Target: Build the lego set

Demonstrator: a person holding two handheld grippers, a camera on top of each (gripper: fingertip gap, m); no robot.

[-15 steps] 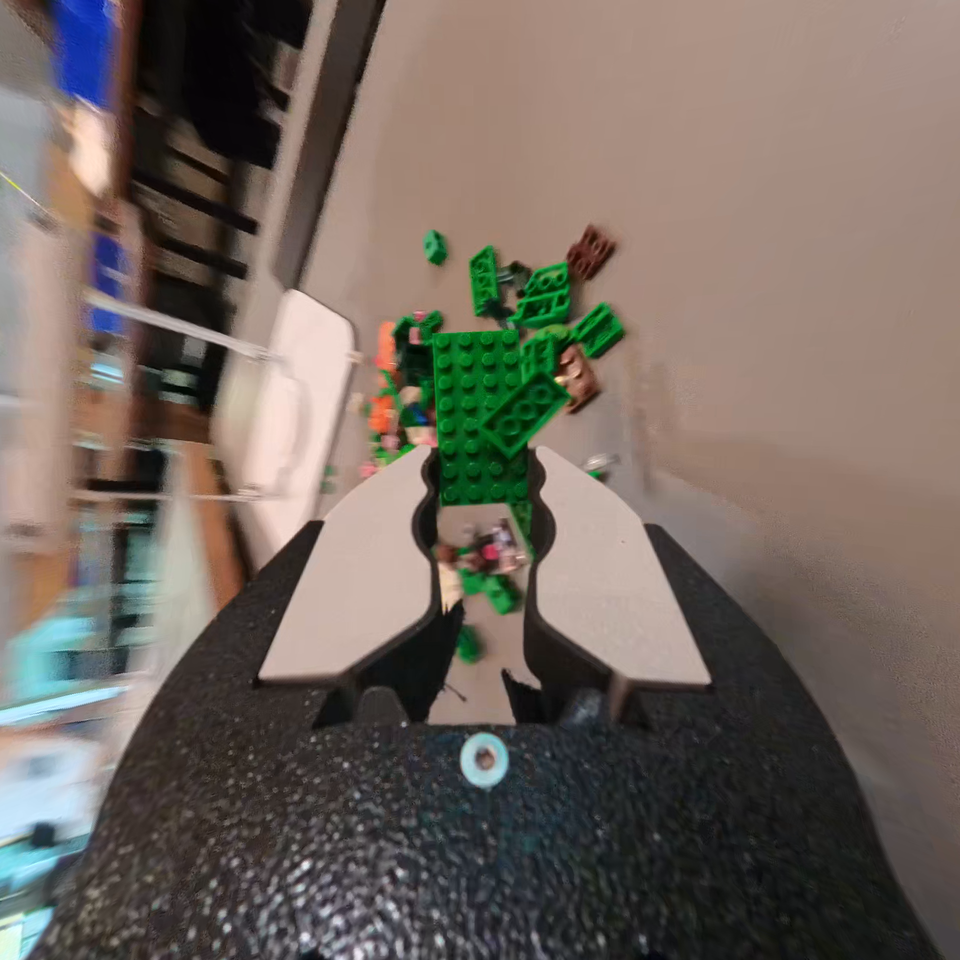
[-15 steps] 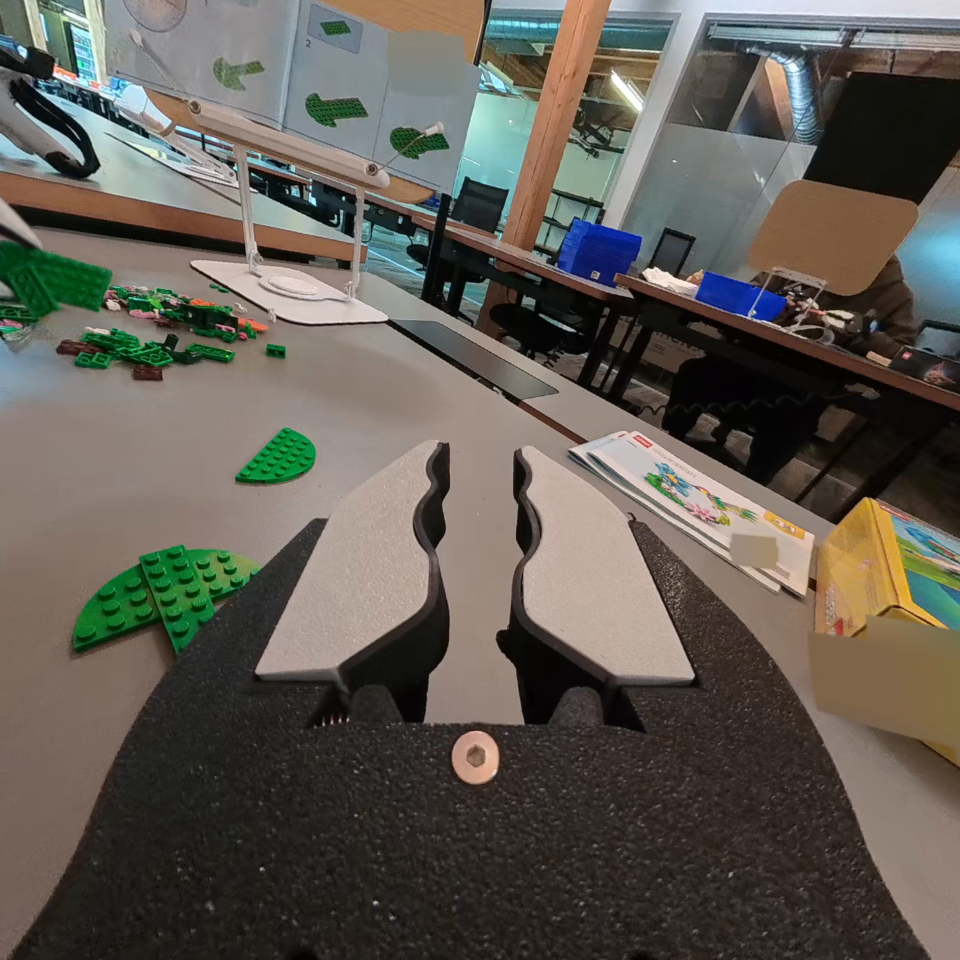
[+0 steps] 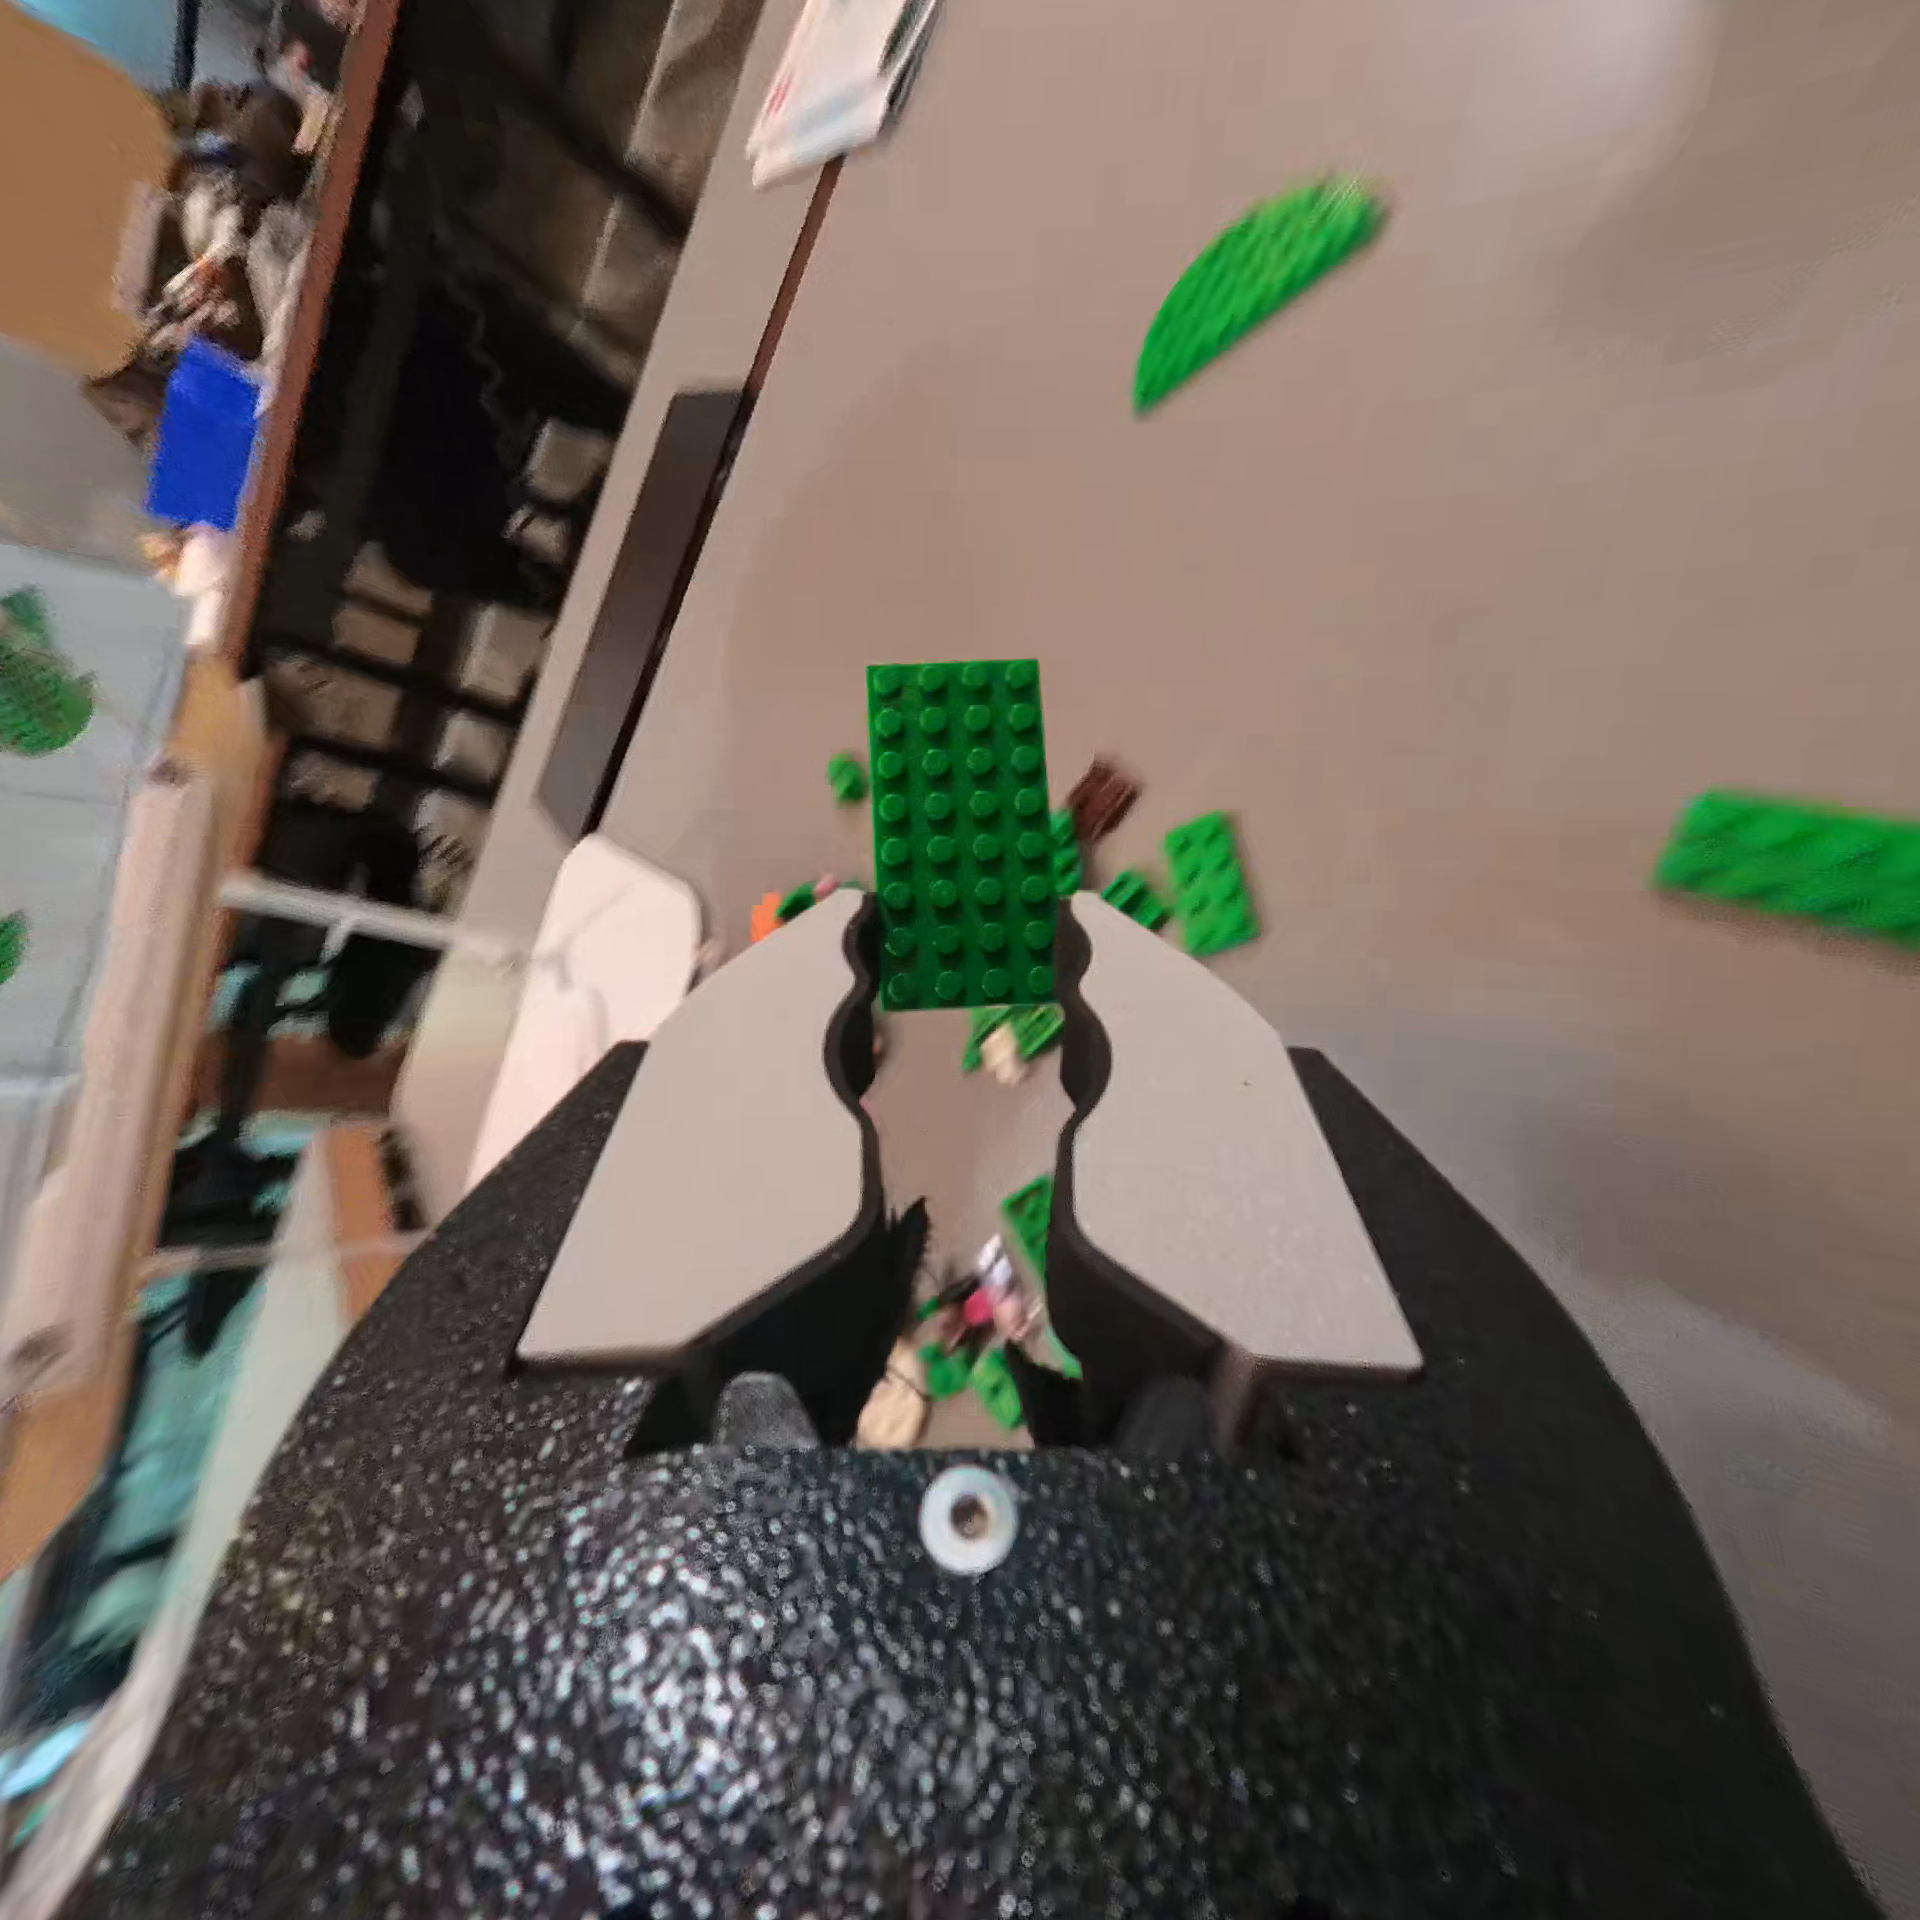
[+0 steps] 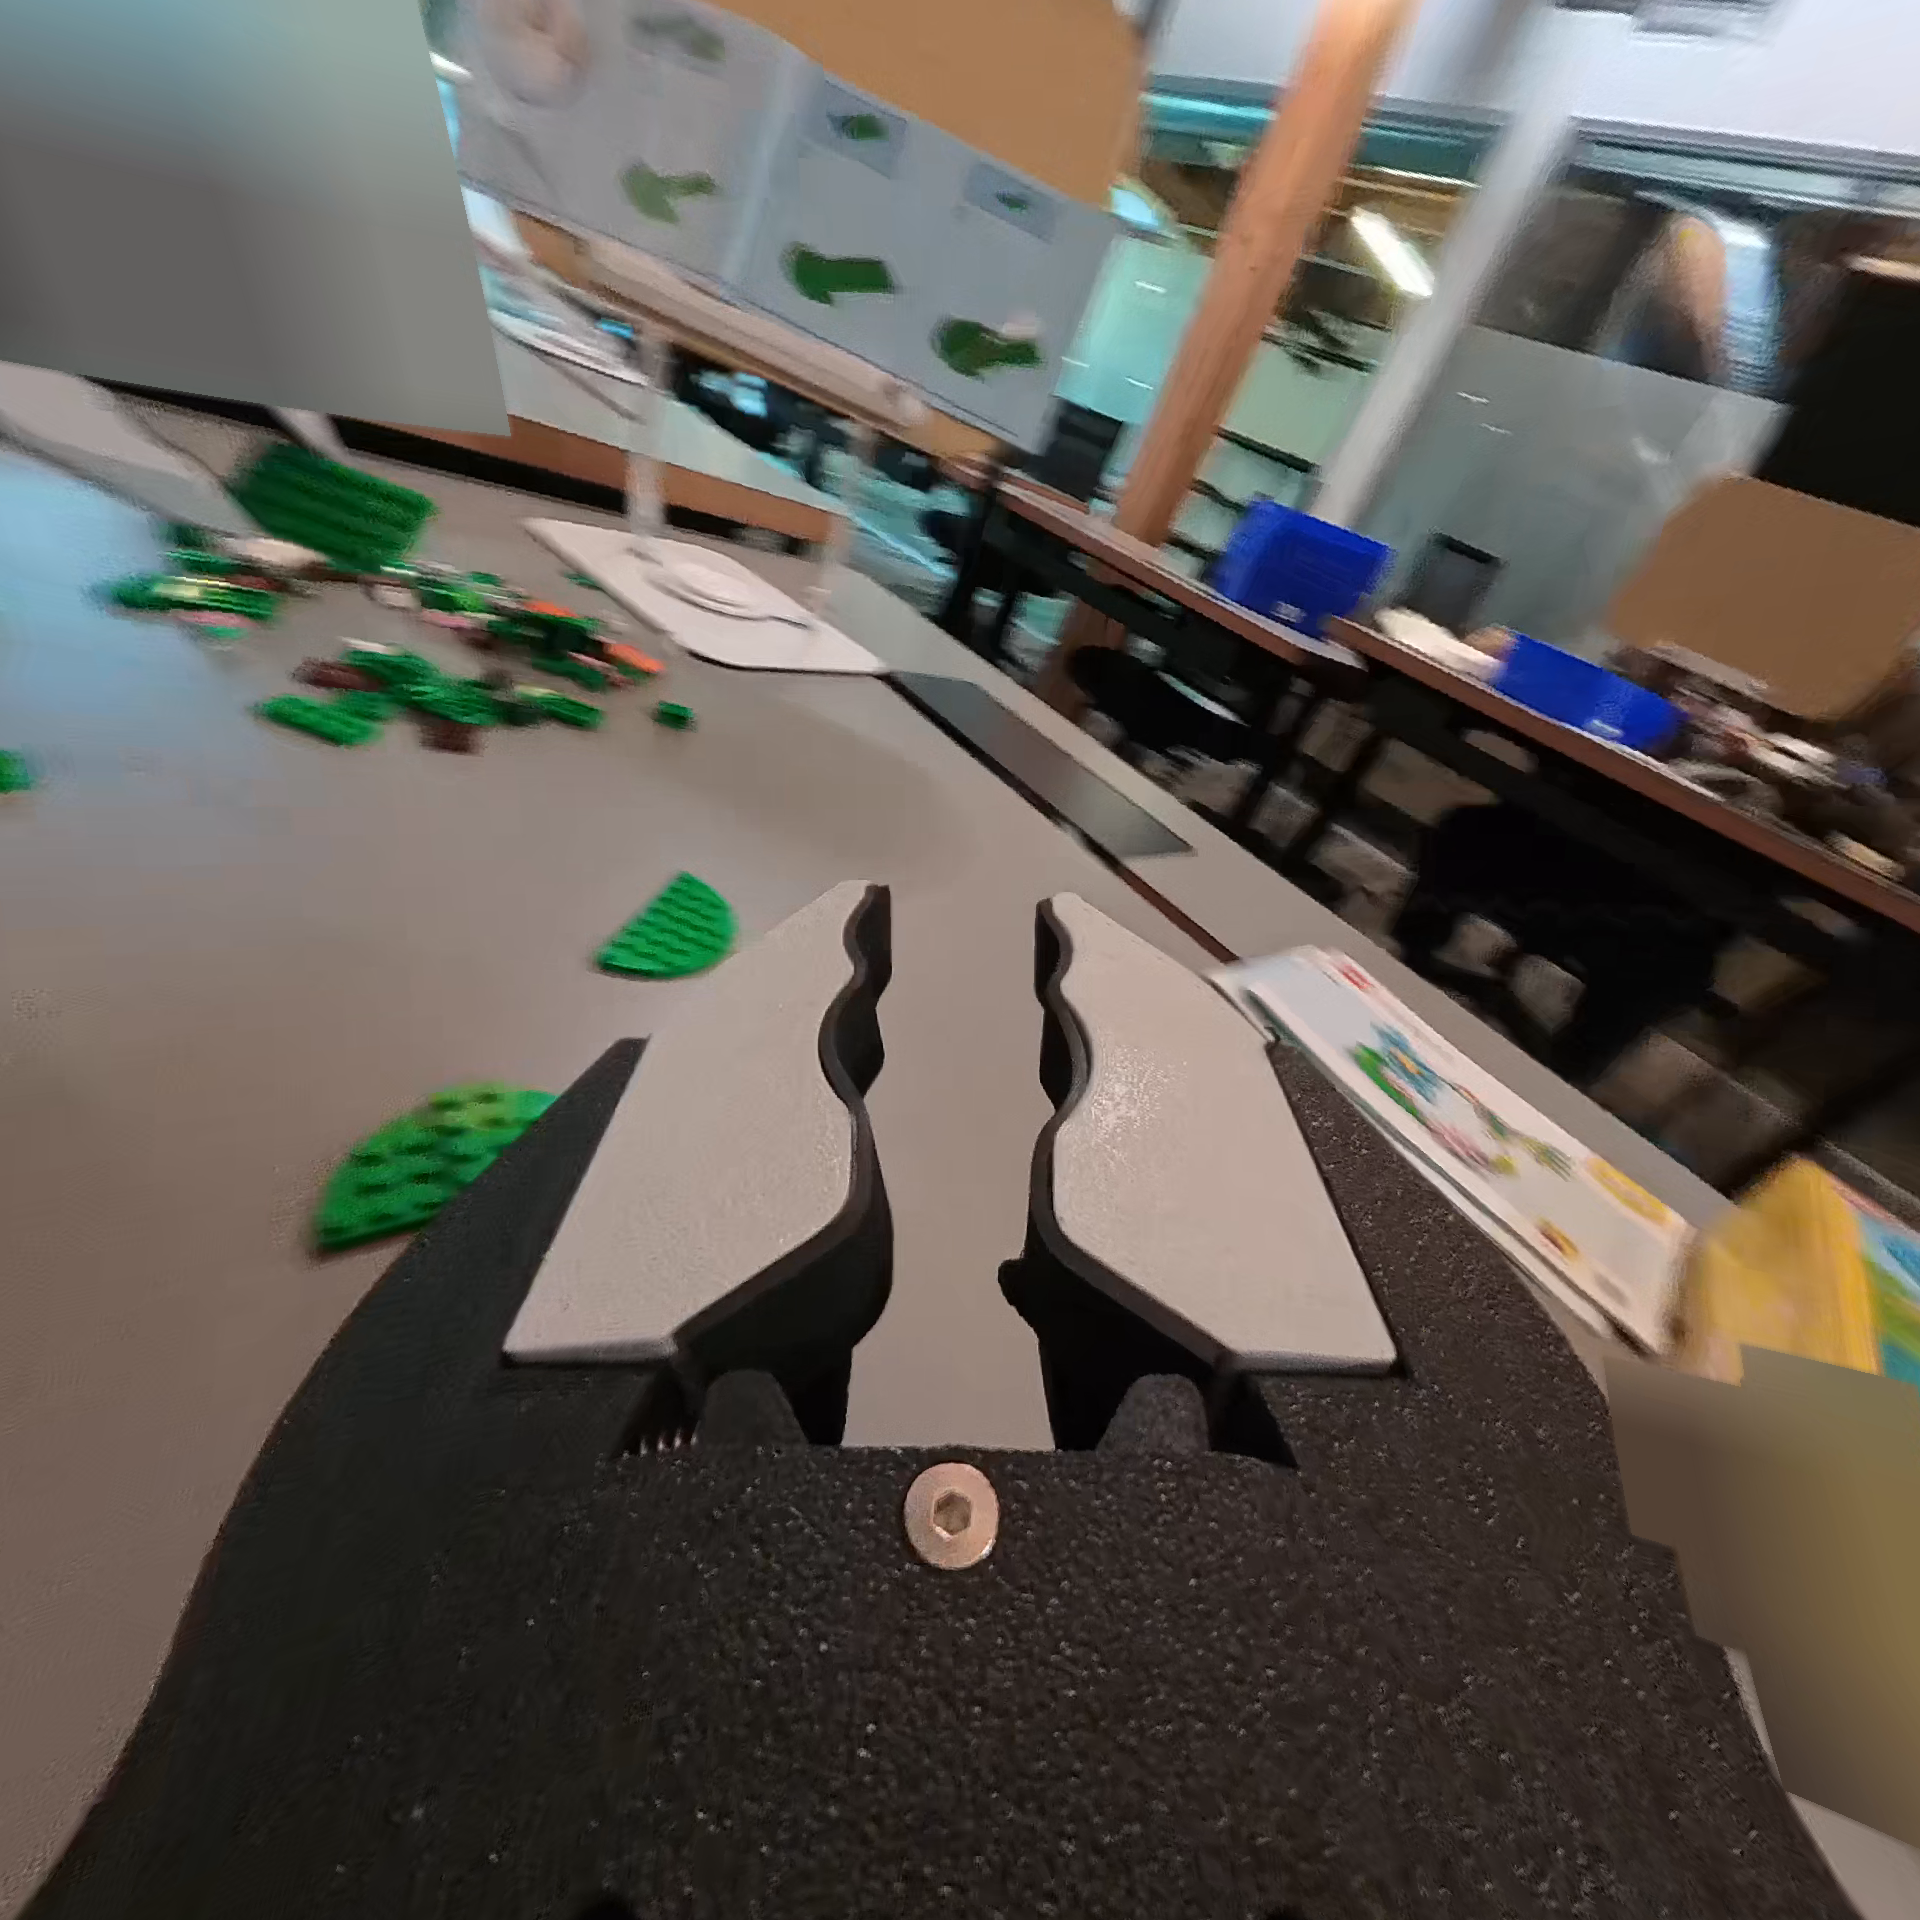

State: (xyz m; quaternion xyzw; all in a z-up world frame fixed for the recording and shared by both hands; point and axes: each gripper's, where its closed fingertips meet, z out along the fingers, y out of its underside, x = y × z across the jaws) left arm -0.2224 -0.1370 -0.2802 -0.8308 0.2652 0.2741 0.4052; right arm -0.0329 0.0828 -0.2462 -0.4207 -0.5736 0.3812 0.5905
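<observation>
My left gripper (image 3: 964,940) is shut on a long green studded plate (image 3: 961,831) and holds it in the air above the grey table (image 3: 1455,644). The same plate shows far off in the right wrist view (image 4: 327,504). Below it lies a pile of small green, brown and pink pieces (image 3: 1164,883). A green half-round plate (image 3: 1252,286) and a green rectangular plate (image 3: 1797,862) lie apart on the table. My right gripper (image 4: 961,914) is open and empty above the table. A half-round plate (image 4: 670,930) and a joined round plate (image 4: 431,1158) lie left of it.
A white stand base (image 4: 717,603) with an instruction sheet above it stands behind the piece pile (image 4: 436,665). An instruction booklet (image 4: 1455,1132) and a yellow box (image 4: 1808,1278) lie at the right near the table edge. Other desks with blue bins (image 4: 1299,566) stand beyond.
My left gripper has lifted and swung with the green plate, so the loose pieces now lie lower and farther off. The right gripper's view has shifted left and is blurred; its jaws remain open.
</observation>
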